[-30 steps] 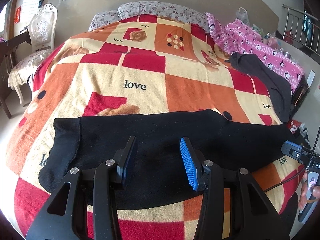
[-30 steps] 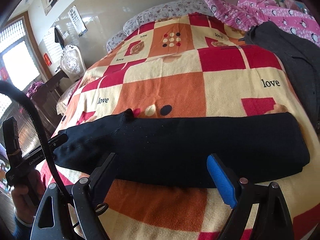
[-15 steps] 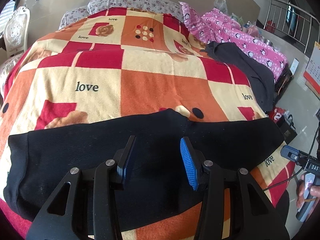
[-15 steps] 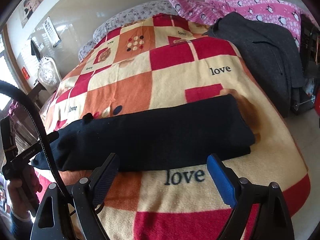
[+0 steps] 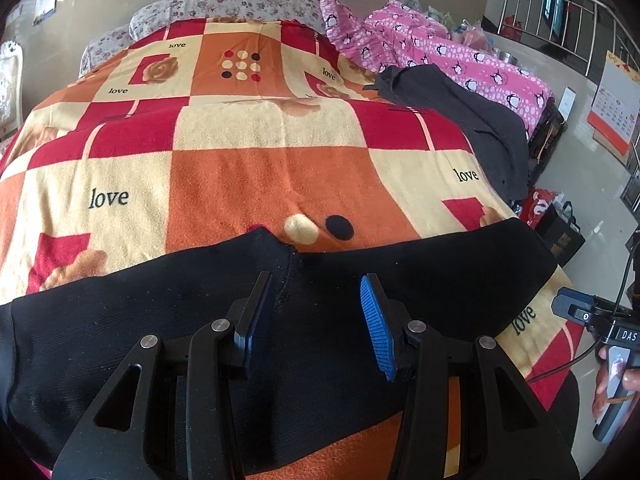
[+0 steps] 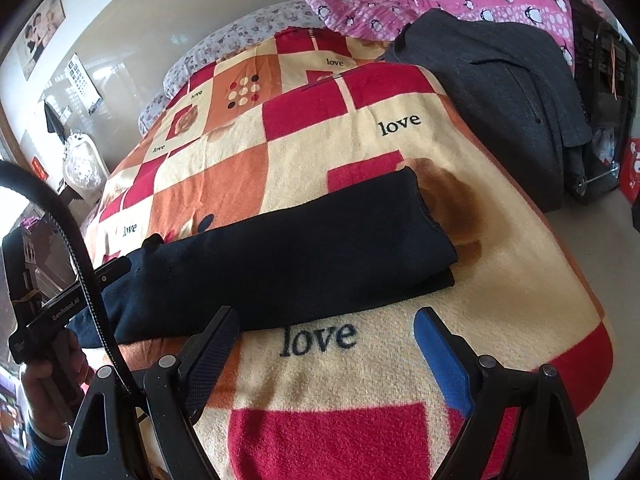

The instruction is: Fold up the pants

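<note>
The black pants (image 6: 280,252) lie long and flat on the bed (image 6: 400,360), stretching sideways just ahead of both claws. The left claw (image 5: 320,316) tips down over them, partly open, holding nothing. The right claw (image 6: 328,352) tips down too, wide open and empty.

Your bed (image 5: 256,176) wears a checked "love" blanket (image 6: 320,368); black pants (image 6: 280,256) lie lengthwise across its near end, a grey garment (image 6: 508,92) far right.
</note>
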